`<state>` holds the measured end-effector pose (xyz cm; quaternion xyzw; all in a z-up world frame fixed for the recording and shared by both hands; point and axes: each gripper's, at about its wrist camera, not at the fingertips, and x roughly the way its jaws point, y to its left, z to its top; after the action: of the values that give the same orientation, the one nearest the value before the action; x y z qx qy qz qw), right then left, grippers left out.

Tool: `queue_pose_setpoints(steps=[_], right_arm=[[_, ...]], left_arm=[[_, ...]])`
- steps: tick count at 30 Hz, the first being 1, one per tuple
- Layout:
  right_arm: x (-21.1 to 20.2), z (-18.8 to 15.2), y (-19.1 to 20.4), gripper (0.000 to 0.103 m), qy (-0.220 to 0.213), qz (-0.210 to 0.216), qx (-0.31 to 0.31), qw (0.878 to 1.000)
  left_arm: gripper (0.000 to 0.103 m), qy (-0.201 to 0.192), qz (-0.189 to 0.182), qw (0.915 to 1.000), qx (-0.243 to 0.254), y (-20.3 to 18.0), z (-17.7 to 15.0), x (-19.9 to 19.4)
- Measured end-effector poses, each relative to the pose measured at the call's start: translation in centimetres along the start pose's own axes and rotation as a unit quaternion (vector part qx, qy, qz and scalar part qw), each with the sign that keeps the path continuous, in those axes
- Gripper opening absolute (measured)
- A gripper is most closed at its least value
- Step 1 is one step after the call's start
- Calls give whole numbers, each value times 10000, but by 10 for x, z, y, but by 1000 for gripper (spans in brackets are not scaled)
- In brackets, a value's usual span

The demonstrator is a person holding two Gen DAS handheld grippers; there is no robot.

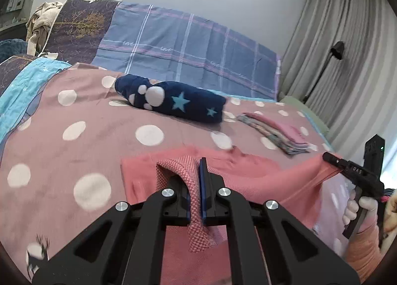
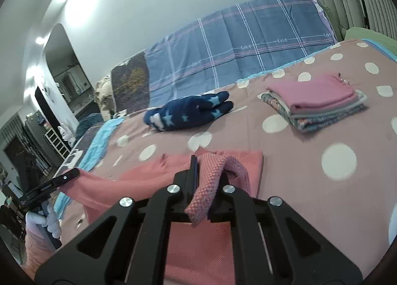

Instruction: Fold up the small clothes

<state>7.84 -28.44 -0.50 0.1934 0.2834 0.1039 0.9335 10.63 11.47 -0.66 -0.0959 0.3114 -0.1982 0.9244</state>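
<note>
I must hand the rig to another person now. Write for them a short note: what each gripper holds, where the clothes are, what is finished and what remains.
Left gripper: shut on the textured band of the pink garment.
Right gripper: shut on the same band at the other corner.
The garment hangs stretched between both grippers, its far part lying on the polka-dot bedspread.
Done: a stack of folded clothes lies on the bedspread, far right.
Left: finish folding the pink garment and add it to the stack. The navy star-patterned item lies rolled in the middle of the bedspread; whether it still needs folding is unclear.
</note>
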Motion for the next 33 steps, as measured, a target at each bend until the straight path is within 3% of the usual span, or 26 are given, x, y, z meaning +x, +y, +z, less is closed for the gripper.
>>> queue_pose_setpoints(steps=[4, 8, 12, 13, 15, 16, 18, 19, 20, 25, 28, 29, 31, 33], right_arm=[[67, 6, -25, 8, 526, -166, 198, 9983], [136, -19, -57, 12, 1434, -463, 446, 9876], [134, -25, -70, 17, 1476, -137, 660, 9867], [129, -23, -71, 23, 1476, -65, 665, 9868], [117, -21, -71, 24, 1450, -63, 555, 9879], [113, -20, -69, 25, 1432, -67, 496, 9884], [105, -19, -65, 22, 1407, -51, 400, 9892], [103, -18, -63, 10, 1389, -14, 372, 9896], [102, -17, -61, 5, 1390, 25, 349, 9897], [114, 3, -57, 5, 1235, 255, 571, 9904], [131, 18, -72, 19, 1252, 41, 888, 9881], [133, 21, -74, 21, 1290, -135, 904, 9874], [128, 24, -74, 26, 1262, -88, 775, 9889], [123, 26, -71, 36, 1252, -195, 394, 9912]], left_arm=[[6, 396, 367, 9985, -72, 27, 3, 61], [9, 1275, 769, 9886, -228, 60, -24, 136], [10, 1082, 526, 9922, -315, 66, -26, 128], [12, 1060, 502, 9927, -283, 65, -25, 124], [22, 1038, 515, 9931, -170, 61, -25, 112], [22, 1018, 493, 9935, -124, 59, -26, 105], [21, 1057, 295, 9939, -132, 57, -30, 93], [16, 1106, 234, 9934, -188, 57, -31, 90], [6, 1152, 181, 9929, -252, 56, -32, 89], [5, 1092, -162, 9907, -798, 62, -15, 98], [6, 705, 177, 9876, -1391, 88, 8, 112], [9, 626, 260, 9873, -1436, 92, 12, 113], [17, 439, 344, 9896, -1328, 92, 17, 108], [48, 203, 452, 9938, -992, 86, 21, 97]])
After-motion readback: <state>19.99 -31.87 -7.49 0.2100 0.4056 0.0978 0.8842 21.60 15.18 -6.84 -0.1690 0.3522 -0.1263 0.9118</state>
